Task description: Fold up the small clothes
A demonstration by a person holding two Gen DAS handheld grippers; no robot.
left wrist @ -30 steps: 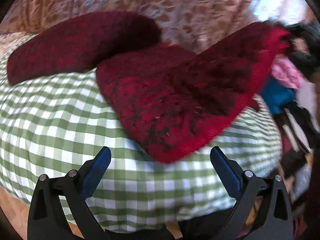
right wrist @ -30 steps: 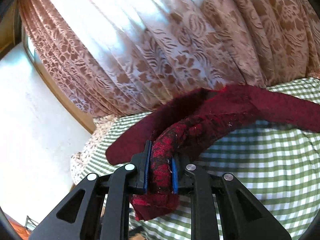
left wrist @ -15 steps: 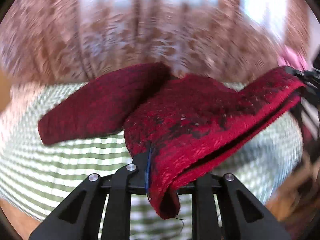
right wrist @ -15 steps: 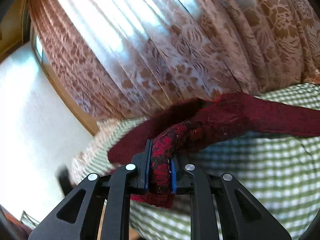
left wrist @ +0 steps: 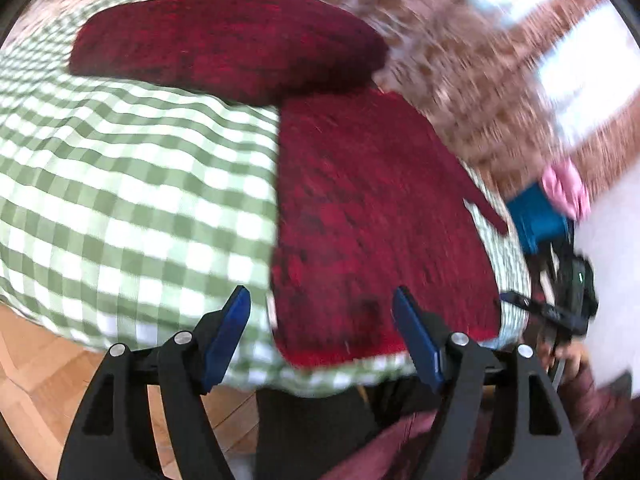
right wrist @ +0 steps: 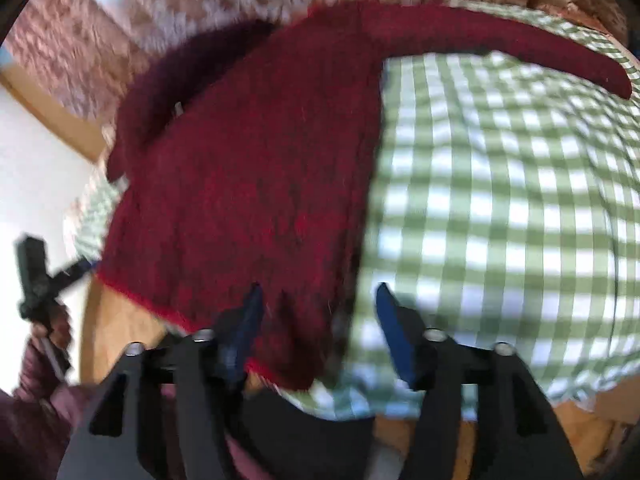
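Left wrist: both grippers' jaws gape empty at the red sweater's point(left wrist: 372, 216) hem, checked cloth point(left wrist: 132, 184) bare alongside.

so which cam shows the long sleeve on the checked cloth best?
Left wrist: the sleeve of the red sweater lies whole, near and broad. Right wrist shows that sleeve thin, stretched along the fisheye edge.

Bright daylight, motion blur, fisheye-warped edges
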